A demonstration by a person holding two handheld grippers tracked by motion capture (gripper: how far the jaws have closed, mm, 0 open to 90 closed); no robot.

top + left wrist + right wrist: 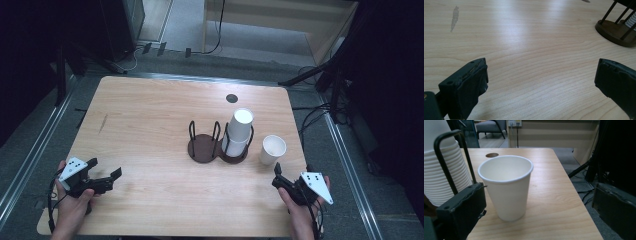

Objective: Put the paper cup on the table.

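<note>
The right hand-held gripper (278,176) sits at the near right of the desk (150,120), jaws spread wide and holding nothing — just beyond them stands a single white paper cup (272,149), upright and open-mouthed. Left of that cup, a stack of cups (239,131) leans in a dark wire holder (218,145). The left hand-held gripper (106,174) rests near left, jaws wide open and empty

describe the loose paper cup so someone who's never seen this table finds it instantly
Start at the wooden table and find the dark two-ring cup holder right of its middle, whose right ring holds a stack of white cups. The single paper cup stands upright on the bare wood just right of that holder, ahead of the right hand-held gripper. Unlike the stack, it stands alone, mouth up and empty.
</note>
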